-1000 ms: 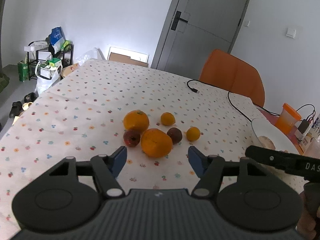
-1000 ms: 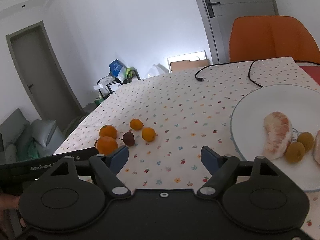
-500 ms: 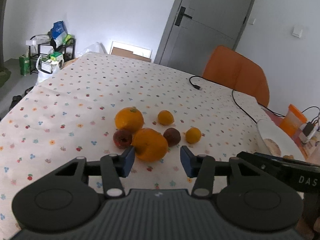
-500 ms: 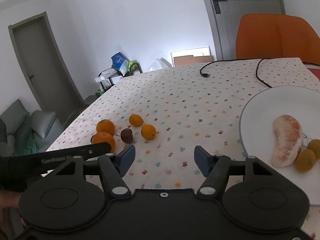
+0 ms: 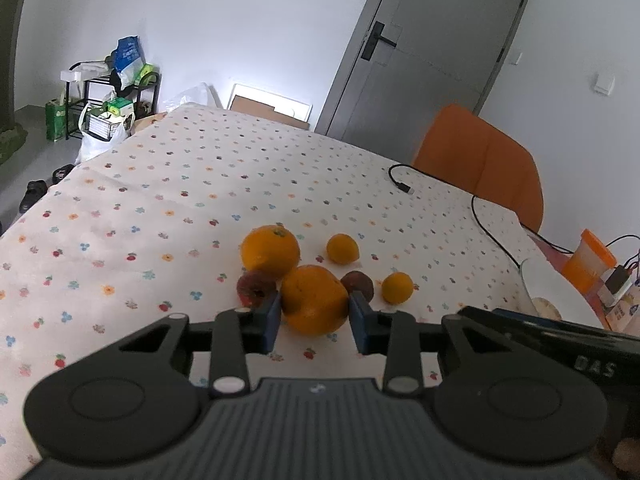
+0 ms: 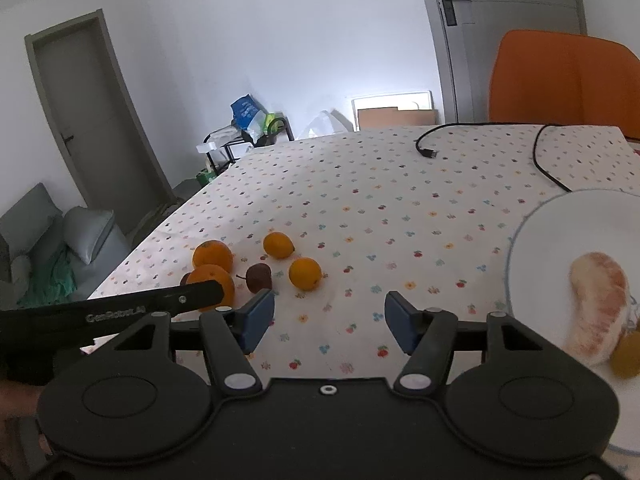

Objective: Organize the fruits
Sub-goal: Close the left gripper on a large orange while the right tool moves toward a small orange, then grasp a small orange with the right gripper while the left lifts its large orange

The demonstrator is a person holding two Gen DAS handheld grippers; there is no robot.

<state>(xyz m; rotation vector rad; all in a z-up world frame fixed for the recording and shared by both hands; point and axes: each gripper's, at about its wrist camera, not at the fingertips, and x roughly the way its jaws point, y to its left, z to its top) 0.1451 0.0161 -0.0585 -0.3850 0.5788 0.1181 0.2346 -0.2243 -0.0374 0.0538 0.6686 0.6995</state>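
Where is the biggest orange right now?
In the left wrist view the biggest orange sits on the tablecloth between the closing left gripper pads, flanked by two dark red fruits.

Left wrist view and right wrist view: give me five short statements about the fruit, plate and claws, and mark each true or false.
1. The left claw brackets the nearest big orange, its jaws closing. True.
2. The right claw holds a small orange. False: nothing is between its jaws; they are closing over bare tablecloth.
3. The white plate holds a peeled citrus segment. True.
4. All the fruit is on the plate. False: six pieces lie on the tablecloth.
5. A black cable lies on the tablecloth. True.
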